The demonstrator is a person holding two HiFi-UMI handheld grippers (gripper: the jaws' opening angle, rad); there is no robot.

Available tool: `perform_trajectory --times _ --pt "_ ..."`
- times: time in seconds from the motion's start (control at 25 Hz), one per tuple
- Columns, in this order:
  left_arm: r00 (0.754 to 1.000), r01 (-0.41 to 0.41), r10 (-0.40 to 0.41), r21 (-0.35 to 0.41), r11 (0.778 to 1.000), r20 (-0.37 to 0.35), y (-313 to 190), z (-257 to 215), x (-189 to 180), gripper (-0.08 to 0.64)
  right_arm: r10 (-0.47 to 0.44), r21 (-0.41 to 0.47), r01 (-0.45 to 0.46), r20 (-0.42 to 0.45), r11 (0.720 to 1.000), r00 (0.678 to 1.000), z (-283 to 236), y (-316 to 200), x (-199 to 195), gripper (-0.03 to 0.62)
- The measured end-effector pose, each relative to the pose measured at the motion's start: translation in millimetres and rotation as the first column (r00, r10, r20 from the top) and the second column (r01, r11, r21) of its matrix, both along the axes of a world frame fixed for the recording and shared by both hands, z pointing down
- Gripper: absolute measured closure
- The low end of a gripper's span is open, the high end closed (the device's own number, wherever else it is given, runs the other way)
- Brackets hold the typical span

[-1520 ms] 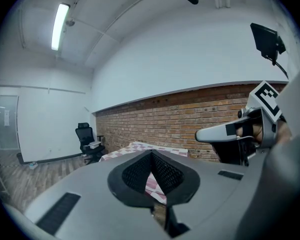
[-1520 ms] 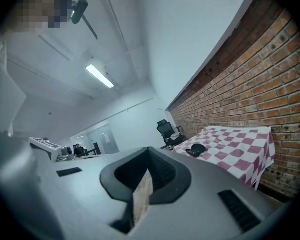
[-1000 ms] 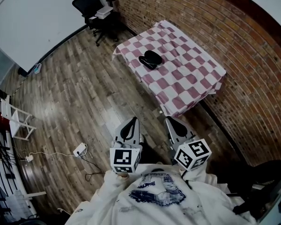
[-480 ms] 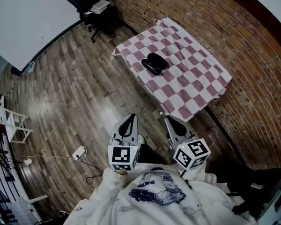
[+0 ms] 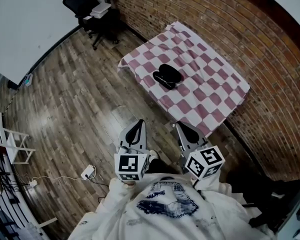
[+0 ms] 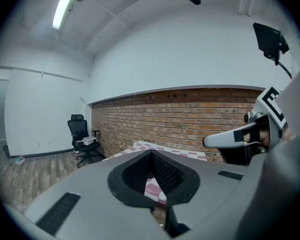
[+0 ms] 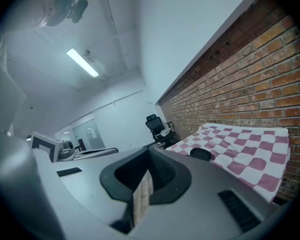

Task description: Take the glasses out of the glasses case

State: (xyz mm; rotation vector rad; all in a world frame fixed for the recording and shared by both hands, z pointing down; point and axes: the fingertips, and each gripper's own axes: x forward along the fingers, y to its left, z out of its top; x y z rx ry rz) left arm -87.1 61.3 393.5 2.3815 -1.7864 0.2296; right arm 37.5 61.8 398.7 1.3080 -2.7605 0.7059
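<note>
A black glasses case (image 5: pixel 166 76) lies shut on a table under a pink-and-white checked cloth (image 5: pixel 210 96), against the brick wall. It also shows as a small dark shape (image 7: pixel 200 154) in the right gripper view. Both grippers are held close to the person's chest, over the wooden floor and well short of the table. The left gripper (image 5: pixel 138 124) and right gripper (image 5: pixel 180 126) point toward the table, jaws shut, with nothing between them. In the left gripper view its own tips (image 6: pixel 151 153) meet, and the right gripper (image 6: pixel 225 140) shows at the side.
A black office chair (image 5: pixel 87 6) with papers on its seat stands at the far corner. A brick wall (image 5: pixel 250 39) runs behind the table. A white rack (image 5: pixel 12 145) and a power adapter with its cable (image 5: pixel 87 172) are on the floor at left.
The person has walked toward the table with both grippers held in front. The table and case sit closer and lower in the head view. The jaws look the same.
</note>
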Motion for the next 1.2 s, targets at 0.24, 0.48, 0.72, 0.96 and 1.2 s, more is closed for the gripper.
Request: perform_trajectory --times 0.24,0.48,0.72,0.96,1.2 --pt "1.000 -0.020 0.020 0.002 1.000 0.003 -30.9 -1.6 -28.3 0.551 0.030 0.006 -0.030 0.005 1.000 1.000 -1.1 -31.1 -25.7 0.578" --pt "0.999 -0.042 0.042 0.007 0.999 0.017 -55.0 2.5 -58.2 0.551 0.063 0.019 -0.063 0.011 0.998 0.998 0.9 -57.8 -52.4 0.578" --pt "0.999 -0.045 0.045 0.006 0.999 -0.007 -68.6 3.2 -84.1 0.551 0.072 0.019 -0.072 -0.001 0.997 0.997 -0.2 -68.8 -74.8 0.578" --pt "0.998 -0.062 0.062 0.005 0.998 -0.028 -74.4 6.1 -85.6 0.551 0.083 0.022 -0.083 -0.019 0.996 0.996 -1.1 -74.3 -78.2 0.578" --pt "0.996 -0.082 0.082 -0.008 0.997 -0.032 -84.5 8.9 -83.5 0.551 0.103 0.011 -0.102 -0.024 0.995 0.994 1.2 -82.6 -75.2 0.578"
